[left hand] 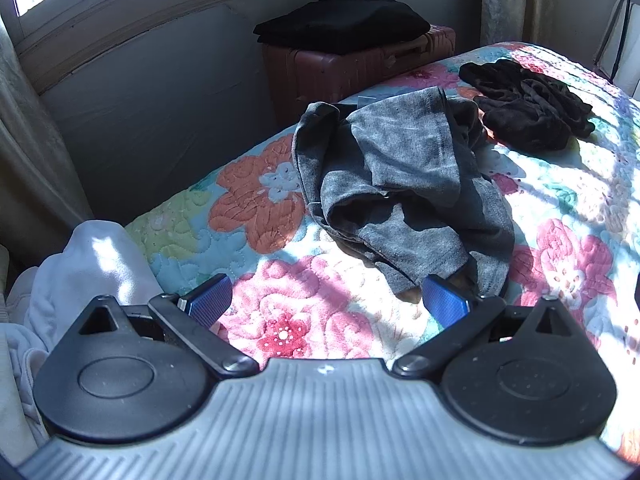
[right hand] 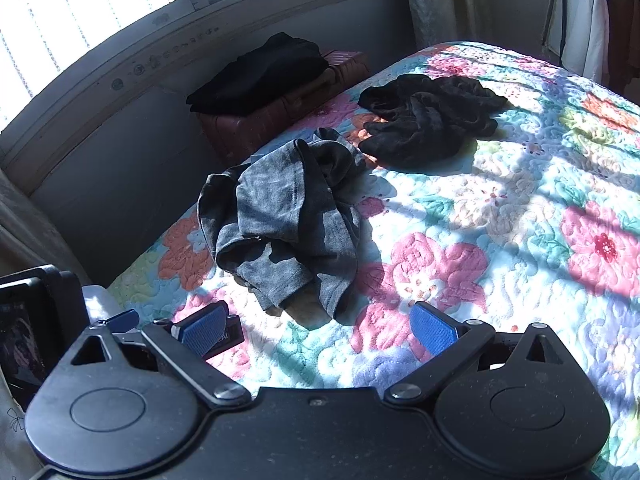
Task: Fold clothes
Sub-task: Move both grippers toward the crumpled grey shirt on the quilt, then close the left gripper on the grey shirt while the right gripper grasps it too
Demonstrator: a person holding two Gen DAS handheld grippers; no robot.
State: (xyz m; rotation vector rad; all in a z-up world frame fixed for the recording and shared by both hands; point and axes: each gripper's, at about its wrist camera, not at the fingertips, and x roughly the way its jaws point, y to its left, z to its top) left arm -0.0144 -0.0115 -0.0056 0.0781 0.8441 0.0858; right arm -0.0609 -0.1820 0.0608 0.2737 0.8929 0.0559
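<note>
Both the left gripper (left hand: 326,300) and the right gripper (right hand: 318,326) hover released and empty over the floral quilt (right hand: 500,220); the crumpled grey garment (left hand: 400,188) lies just ahead. Beyond it sits a bunched black garment (right hand: 428,116); folded black clothes (left hand: 340,20) rest on a pink suitcase (left hand: 344,68) beside the bed.

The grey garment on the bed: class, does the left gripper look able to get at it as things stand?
Probably yes. The left gripper is open and empty, and the crumpled grey garment lies just ahead of its fingers on the quilt, with nothing between them. The black garment lies farther back, out of the way.
</note>
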